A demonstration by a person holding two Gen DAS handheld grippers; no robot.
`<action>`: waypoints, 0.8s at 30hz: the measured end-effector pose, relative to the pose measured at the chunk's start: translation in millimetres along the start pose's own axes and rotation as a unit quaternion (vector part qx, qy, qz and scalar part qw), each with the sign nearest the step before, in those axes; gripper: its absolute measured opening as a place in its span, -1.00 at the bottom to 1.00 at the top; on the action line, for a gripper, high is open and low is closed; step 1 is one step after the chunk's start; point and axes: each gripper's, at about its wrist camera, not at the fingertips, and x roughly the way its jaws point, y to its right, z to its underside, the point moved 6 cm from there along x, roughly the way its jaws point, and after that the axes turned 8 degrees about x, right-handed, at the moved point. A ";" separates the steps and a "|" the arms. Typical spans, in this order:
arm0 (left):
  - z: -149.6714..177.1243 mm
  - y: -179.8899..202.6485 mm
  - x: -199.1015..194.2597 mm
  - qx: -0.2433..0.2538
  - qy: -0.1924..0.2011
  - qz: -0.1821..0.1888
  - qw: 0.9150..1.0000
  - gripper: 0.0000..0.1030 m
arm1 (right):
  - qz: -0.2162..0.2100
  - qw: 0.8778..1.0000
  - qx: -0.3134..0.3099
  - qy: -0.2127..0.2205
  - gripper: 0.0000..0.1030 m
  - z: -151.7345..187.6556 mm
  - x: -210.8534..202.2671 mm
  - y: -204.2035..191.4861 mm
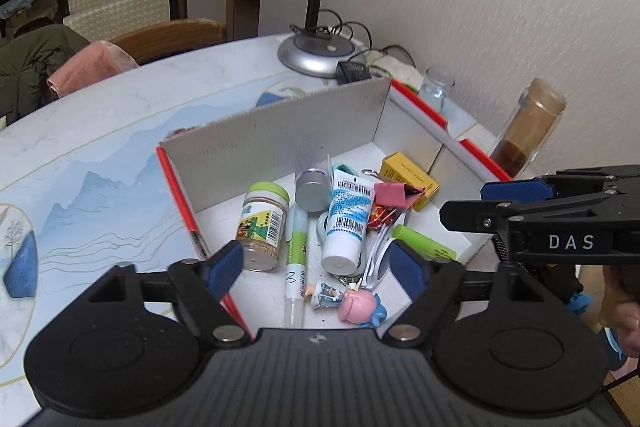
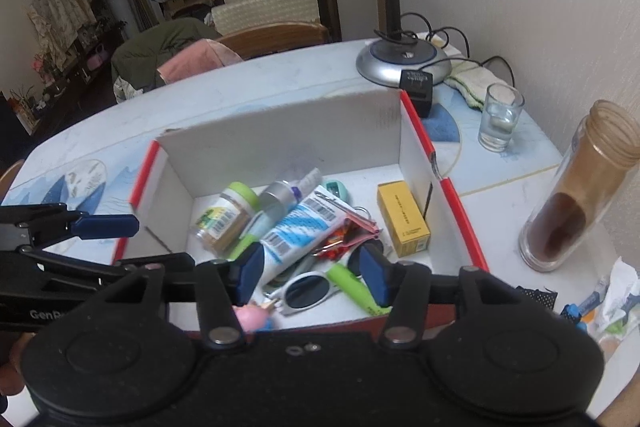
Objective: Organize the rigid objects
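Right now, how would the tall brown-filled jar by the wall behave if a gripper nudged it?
The tall jar looks narrow for its height, so a push near the top would probably tip it. Its neck shows no lid, so the brown contents could spill. It looks like clear, smooth glass: likely slippery and breakable.

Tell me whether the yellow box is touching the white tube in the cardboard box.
Apart. The right wrist view shows bare box floor and a pink clip between the yellow box and the white tube.
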 end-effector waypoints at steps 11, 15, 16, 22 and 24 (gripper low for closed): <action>10.2 -4.9 -39.2 0.000 0.022 0.011 1.000 0.69 | -0.012 0.999 0.006 0.051 0.52 11.8 -42.8 -23.2; 15.9 -5.9 -52.1 0.002 0.030 0.009 1.000 0.86 | -0.012 0.997 0.015 0.069 0.70 15.5 -54.5 -27.2; 17.0 -5.9 -55.0 0.000 0.033 0.009 0.999 0.94 | -0.012 0.997 0.017 0.072 0.75 16.6 -56.8 -27.6; 25.5 -7.0 -70.2 -0.003 0.047 0.004 0.999 1.00 | -0.008 0.996 0.019 0.091 0.98 25.5 -71.0 -32.7; 27.7 -7.0 -74.0 0.002 0.049 -0.009 0.999 1.00 | -0.008 0.995 0.014 0.100 0.99 27.8 -76.4 -36.2</action>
